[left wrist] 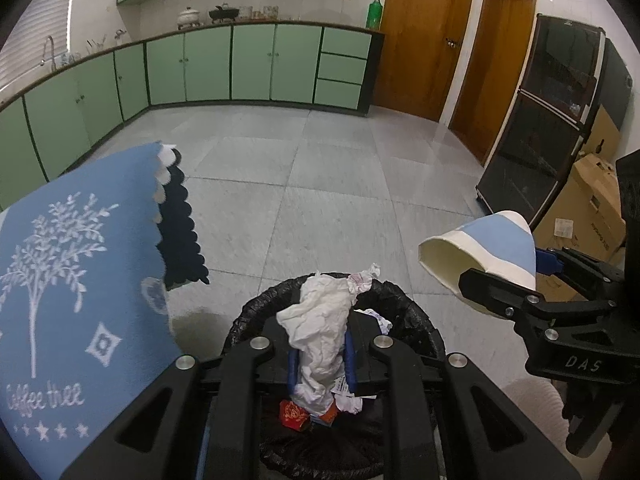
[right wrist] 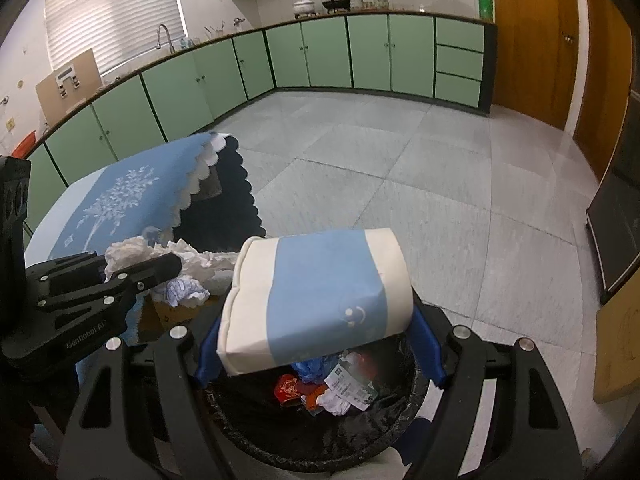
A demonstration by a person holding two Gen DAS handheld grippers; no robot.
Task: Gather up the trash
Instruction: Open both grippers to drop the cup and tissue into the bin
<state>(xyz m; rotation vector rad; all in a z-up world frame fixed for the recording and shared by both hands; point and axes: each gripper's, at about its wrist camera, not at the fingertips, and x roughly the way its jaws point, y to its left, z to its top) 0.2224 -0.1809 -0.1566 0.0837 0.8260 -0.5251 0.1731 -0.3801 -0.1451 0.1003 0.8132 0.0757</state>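
A kitchen with pale green cabinets (left wrist: 252, 64) along two walls and a grey tiled floor (left wrist: 320, 168) lay beyond two handheld grippers. Two brown wooden doors (left wrist: 424, 36) stood at the right, with a dark glass-fronted cabinet (left wrist: 540, 112) and cardboard boxes (left wrist: 592, 196) beside them. At the left, a table corner draped in a blue tablecloth (left wrist: 72, 280) printed with a white tree jutted close to one bin (left wrist: 416, 320) lined with a black bag; the cloth's scalloped edge hung just beside the rim. Both grippers angled downward over the bin's mouth. The left gripper (left wrist: 322, 364) had its blue pads clamped on one crumpled white tissue (left wrist: 320, 320), which stood up between the narrow jaws above the bin. The right gripper (right wrist: 320, 344) held its jaws wide, clamped on one squashed paper cup (right wrist: 316, 300), cream with a blue band, lying sideways between the pads directly above the bin. Inside the bin lay a red wrapper (right wrist: 288, 390), a printed receipt (right wrist: 348, 388), a blue scrap and white paper. More crumpled tissues (right wrist: 184, 290) sat on the table behind the left gripper in the right wrist view; their number could not be told.
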